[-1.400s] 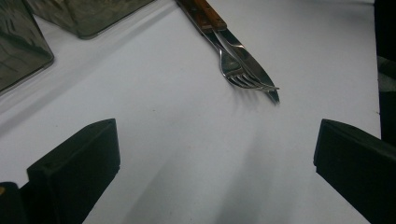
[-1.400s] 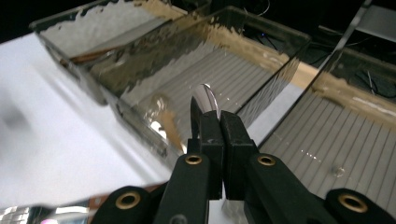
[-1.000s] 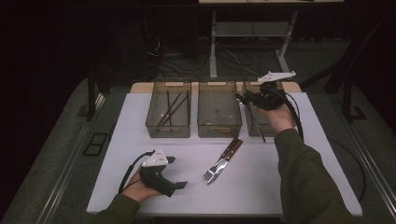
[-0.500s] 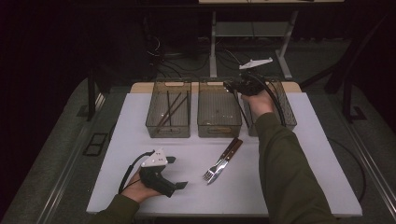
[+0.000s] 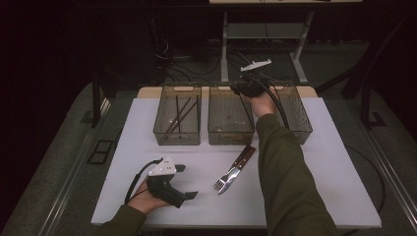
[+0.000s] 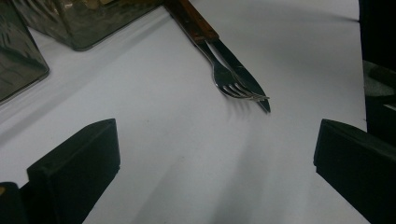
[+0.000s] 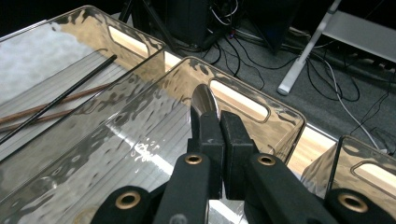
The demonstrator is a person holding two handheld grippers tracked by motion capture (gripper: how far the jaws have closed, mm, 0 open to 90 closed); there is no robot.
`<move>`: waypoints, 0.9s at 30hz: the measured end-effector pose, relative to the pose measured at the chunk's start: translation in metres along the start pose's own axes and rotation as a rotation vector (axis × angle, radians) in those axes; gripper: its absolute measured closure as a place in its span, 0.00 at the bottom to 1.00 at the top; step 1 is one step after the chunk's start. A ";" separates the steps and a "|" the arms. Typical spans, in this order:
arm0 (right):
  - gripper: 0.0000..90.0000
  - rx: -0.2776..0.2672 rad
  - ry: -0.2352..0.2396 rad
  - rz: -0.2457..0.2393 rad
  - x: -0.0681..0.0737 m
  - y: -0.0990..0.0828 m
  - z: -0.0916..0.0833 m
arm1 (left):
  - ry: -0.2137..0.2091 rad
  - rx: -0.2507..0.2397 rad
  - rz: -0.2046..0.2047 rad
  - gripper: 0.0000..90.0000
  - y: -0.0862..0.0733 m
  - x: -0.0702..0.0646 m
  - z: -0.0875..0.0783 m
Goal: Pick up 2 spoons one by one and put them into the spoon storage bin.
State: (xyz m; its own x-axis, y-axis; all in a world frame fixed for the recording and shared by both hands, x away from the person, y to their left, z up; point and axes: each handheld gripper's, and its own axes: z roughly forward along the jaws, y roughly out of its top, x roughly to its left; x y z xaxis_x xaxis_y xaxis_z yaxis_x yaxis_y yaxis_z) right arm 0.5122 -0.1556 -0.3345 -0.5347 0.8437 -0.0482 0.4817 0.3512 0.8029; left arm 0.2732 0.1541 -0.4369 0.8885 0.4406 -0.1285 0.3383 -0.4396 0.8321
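Right gripper (image 7: 219, 122) is closed tight on a spoon (image 7: 204, 100); the pads pinch it, and the shiny bowl end sticks out just past the jaw tips. The spoon's long axis runs along the jaws, bowl pointing away from the hand toward the far wall of the middle bin (image 7: 243, 95); the handle is hidden between the jaws. In the high view the right gripper (image 5: 244, 88) sits over the far right corner of the middle bin (image 5: 230, 135), so the spoon is above that bin, not resting in it as far as I can tell.

Three clear bins stand side by side at the far edge of the table (image 5: 324, 167). The left bin (image 5: 177, 137) holds chopsticks (image 5: 178, 115), long and thin, lying lengthwise and crossed. Middle bin contents unclear. Right bin (image 5: 297, 123) contents not readable.

Left gripper (image 5: 186, 182) rests on the table near the front, jaws wide apart, nothing between them. A fork (image 6: 229, 79) lies on a knife (image 6: 243, 74) just ahead, tips toward the left gripper.
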 end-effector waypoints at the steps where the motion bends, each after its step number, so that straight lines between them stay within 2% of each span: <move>1: 0.98 0.003 -0.001 0.006 -0.001 -0.001 0.001 | 0.000 0.000 -0.003 0.00 0.000 0.000 0.000; 5: 0.98 0.023 -0.015 -0.010 0.000 -0.006 0.008 | 0.000 0.000 0.003 0.00 0.000 0.001 0.000; 9: 0.98 0.045 -0.014 -0.009 0.005 -0.012 0.015 | -0.002 0.003 -0.001 0.00 0.000 0.000 0.000; 11: 0.96 0.074 -0.008 0.002 0.006 -0.016 0.019 | -0.002 0.004 0.000 0.00 0.000 0.000 0.000; 12: 0.85 0.088 -0.002 0.003 0.006 -0.018 0.021 | -0.002 0.004 0.001 0.00 0.000 0.000 0.000; 13: 0.80 0.085 -0.011 0.004 0.007 -0.020 0.021 | -0.002 0.004 0.001 0.00 0.000 0.000 0.000; 15: 0.72 0.084 0.008 0.022 0.007 -0.023 0.020 | -0.003 0.005 0.001 0.00 0.000 0.000 0.000; 17: 0.64 0.077 0.003 0.032 0.007 -0.025 0.017 | -0.002 0.005 0.000 0.00 0.000 0.000 0.000; 22: 0.53 0.043 0.042 0.087 0.003 -0.029 0.004 | 0.000 0.006 -0.001 0.00 0.000 0.000 0.000; 24: 0.49 0.044 0.063 0.090 0.001 -0.032 -0.001 | 0.001 0.004 -0.007 0.00 0.000 -0.001 0.001; 27: 0.45 0.038 0.072 0.091 0.001 -0.035 -0.012 | 0.002 0.016 0.007 0.00 0.000 0.000 0.001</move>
State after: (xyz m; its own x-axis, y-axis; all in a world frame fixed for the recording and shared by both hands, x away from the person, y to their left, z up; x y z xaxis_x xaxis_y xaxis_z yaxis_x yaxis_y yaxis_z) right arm 0.4862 -0.1717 -0.3561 -0.5351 0.8421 0.0675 0.5558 0.2907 0.7788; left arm 0.2730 0.1534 -0.4372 0.8904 0.4387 -0.1213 0.3368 -0.4557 0.8240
